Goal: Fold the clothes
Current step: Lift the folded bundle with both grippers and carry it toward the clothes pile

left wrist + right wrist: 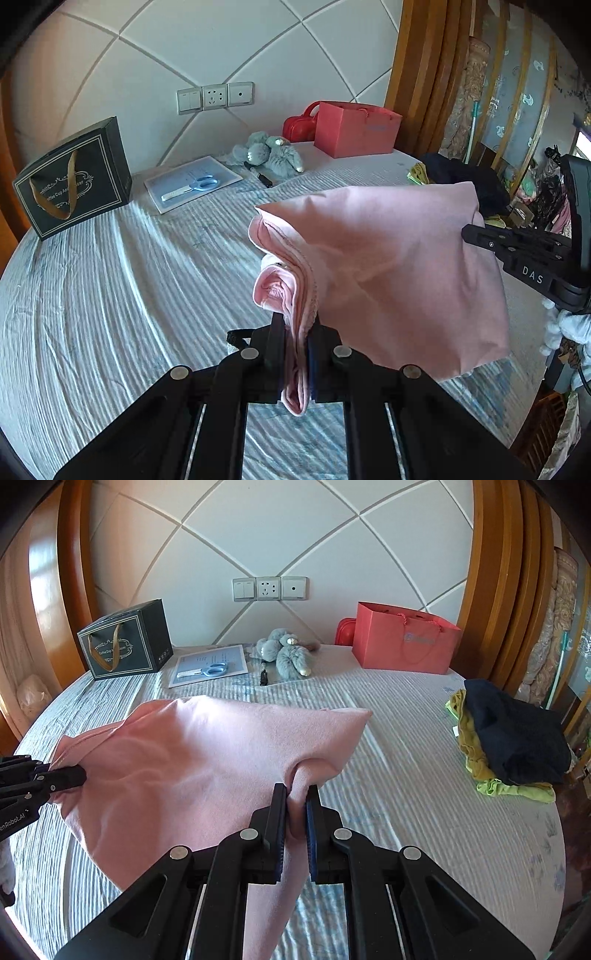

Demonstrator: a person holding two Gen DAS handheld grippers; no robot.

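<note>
Hanging between both tools, the pink garment (pixel 192 760) is lifted clear above the bed (pixel 424 775), already doubled into several layers. The left tool (pixel 297 354) is pressed together on a thick bunch of seamed edges, while the right tool (pixel 295 805) pinches a smaller pucker of the far side; neither shows any gap beyond the cloth itself.

The fabric looks like soft, matte knit: light, limp, quick to sag wherever nothing supports it, as the drooping lower flap suggests. It should not slip much, but layers may slide apart, so the corners and stitched hems seem the safest holds. The bedcover beneath is a ribbed, pale blue-grey weave, likely grippy enough to keep a fold in place.

From the right wrist view, a heap of dark and yellow-green clothes (pixel 509 738) lies at 3 o'clock, a stiff red paper bag (pixel 402 642) at 1 o'clock, a fuzzy grey plush toy (pixel 286 653) at 12 o'clock, and a rigid black gift bag (pixel 125 642) at 10 o'clock.
</note>
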